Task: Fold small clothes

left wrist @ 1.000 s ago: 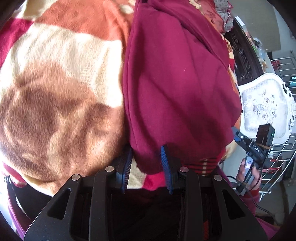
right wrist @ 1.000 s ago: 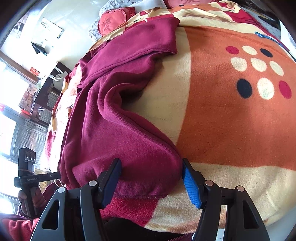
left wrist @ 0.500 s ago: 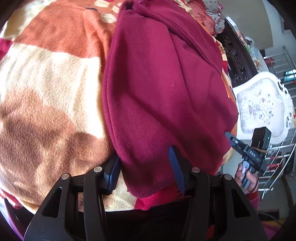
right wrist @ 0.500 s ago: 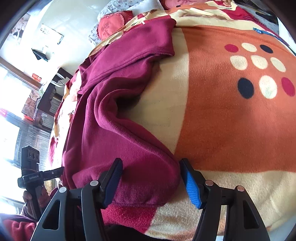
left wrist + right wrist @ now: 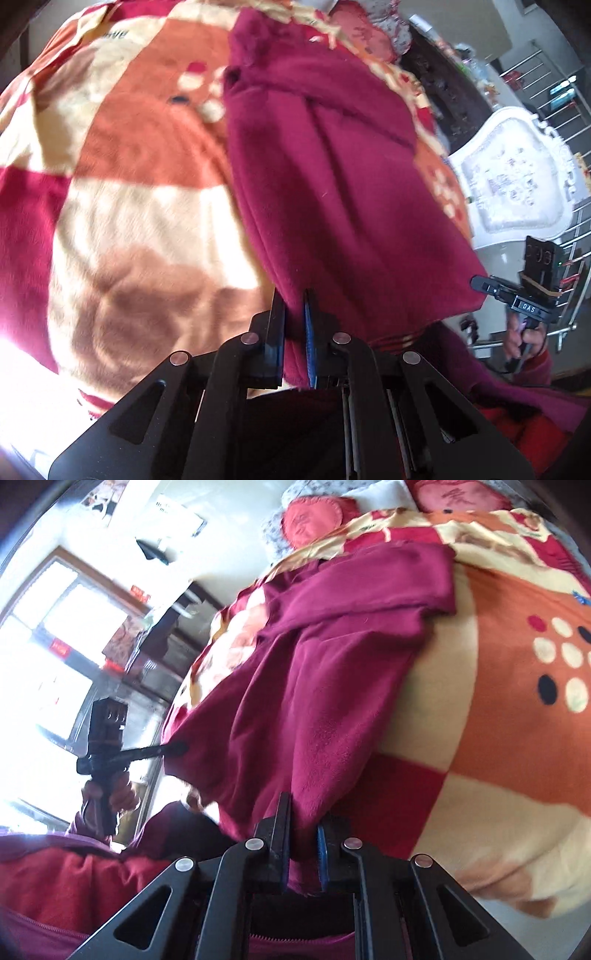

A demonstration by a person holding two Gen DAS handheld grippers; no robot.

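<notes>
A maroon fleece garment (image 5: pixel 332 184) lies lengthwise on a patterned orange, cream and red blanket (image 5: pixel 129 221). My left gripper (image 5: pixel 294 295) is shut on the garment's near hem corner, with fabric pinched between its pads. In the right wrist view the same garment (image 5: pixel 314 701) rises in a taut fold from the blanket (image 5: pixel 498 738). My right gripper (image 5: pixel 304 812) is closing its jaws on the other hem corner, and the pads press on the cloth. Each view shows the other gripper held in a hand: the right gripper (image 5: pixel 532 295) and the left gripper (image 5: pixel 173 749). The hem between them is lifted.
A white ornate chair (image 5: pixel 517 177) and a metal rack (image 5: pixel 554 85) stand beside the bed. Red cushions (image 5: pixel 314 517) lie at the bed's far end. A bright window (image 5: pixel 48 627) and a dark cabinet (image 5: pixel 177 627) are off to the left. The person's red sleeve (image 5: pixel 55 886) is close below.
Both grippers closed on the garment's near hem corners and rose, lifting the hem off the blanket. The garment now hangs stretched between them.
</notes>
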